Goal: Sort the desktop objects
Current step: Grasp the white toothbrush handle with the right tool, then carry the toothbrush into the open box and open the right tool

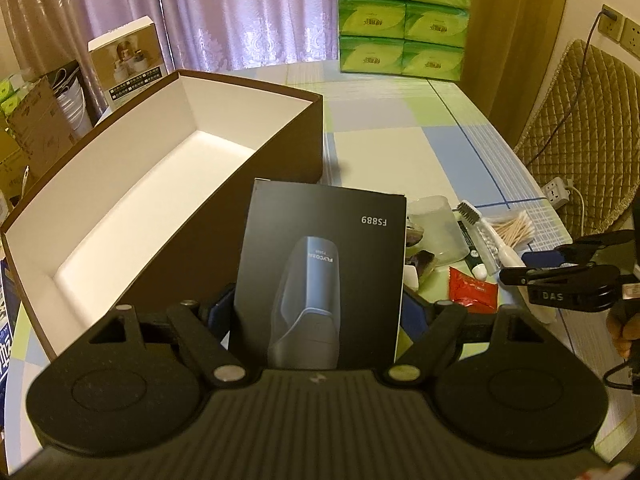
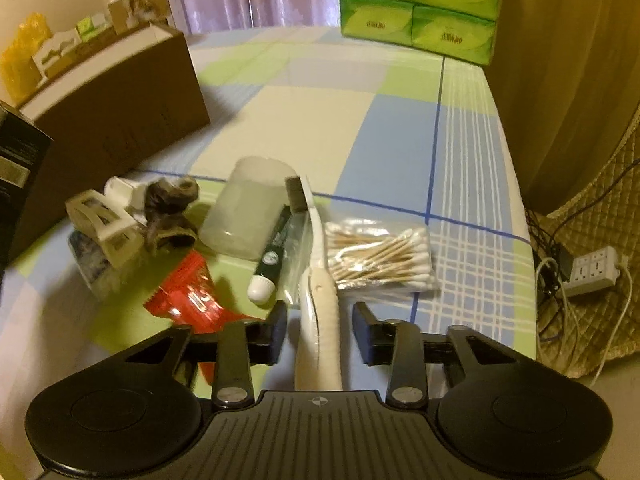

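The left hand-held gripper (image 1: 316, 308) is clenching a black shaver box (image 1: 324, 256) marked FS889, holding it upright just above the near right wall of the open brown box (image 1: 280, 152), whose white inside is lying bare. The right hand-held gripper (image 2: 320, 328) is standing released, its fingers apart on either side of the white toothbrush (image 2: 316, 280) handle (not touching it, as far as can be seen). Beyond, on the checked worktop (image 2: 320, 120), a toothpaste tube (image 2: 272, 256), a red packet (image 2: 192, 296), a frosted cup (image 2: 248, 208) and a bag of cotton swabs (image 2: 380, 256) are lying close together. Green tissue packs (image 2: 420, 8) are stacked at the far edge.
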